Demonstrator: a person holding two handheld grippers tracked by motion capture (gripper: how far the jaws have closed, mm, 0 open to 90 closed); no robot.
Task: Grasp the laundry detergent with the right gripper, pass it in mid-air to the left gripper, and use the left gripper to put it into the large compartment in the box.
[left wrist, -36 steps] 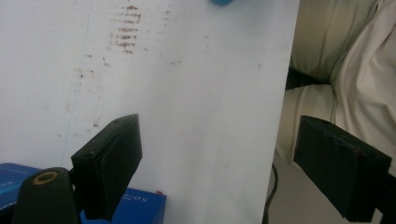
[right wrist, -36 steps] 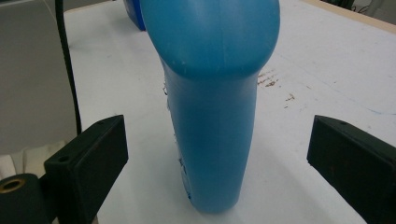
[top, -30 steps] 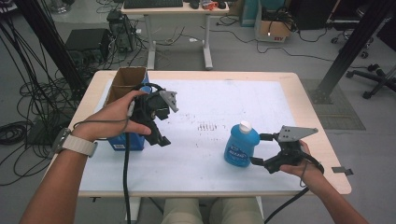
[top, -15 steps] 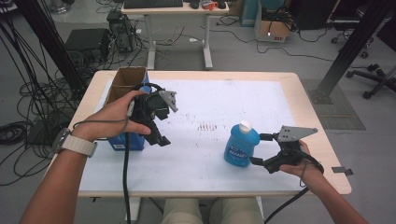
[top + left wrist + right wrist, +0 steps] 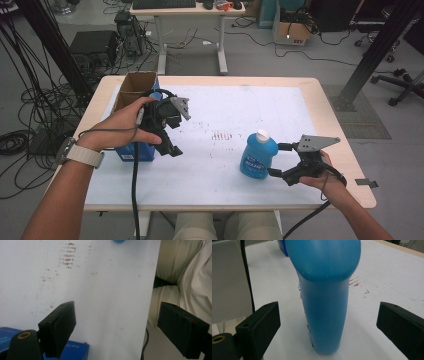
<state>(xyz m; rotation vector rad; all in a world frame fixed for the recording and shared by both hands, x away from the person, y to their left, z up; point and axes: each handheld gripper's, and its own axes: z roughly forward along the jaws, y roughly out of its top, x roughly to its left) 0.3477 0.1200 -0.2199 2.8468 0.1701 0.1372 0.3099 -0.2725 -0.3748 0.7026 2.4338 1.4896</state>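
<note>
A blue plastic bottle with a white cap (image 5: 258, 156) stands upright on the white-covered tabletop (image 5: 225, 112), right of centre and near the person's edge. The right gripper (image 5: 276, 160) sits just beside it on its right, held low in the person's right hand (image 5: 320, 172); in the right gripper view the bottle (image 5: 324, 295) rises between the two black fingers (image 5: 260, 327), which are spread wide with clear tabletop showing on either side of it, so they grip nothing. The left gripper (image 5: 172, 145) hangs well apart from the bottle, above the left part of the tabletop in the person's left hand (image 5: 127, 122), pointing down and toward the near edge; its fingers (image 5: 58, 326) are likewise wide apart and empty (the left gripper view has bare white surface between them). A blue rectangular box (image 5: 132, 150) lies just under that hand, with an open brown cardboard box (image 5: 132, 85) behind it at the tabletop's far left corner. A patch of small reddish-brown marks (image 5: 222, 135) lies between the two grippers.
</note>
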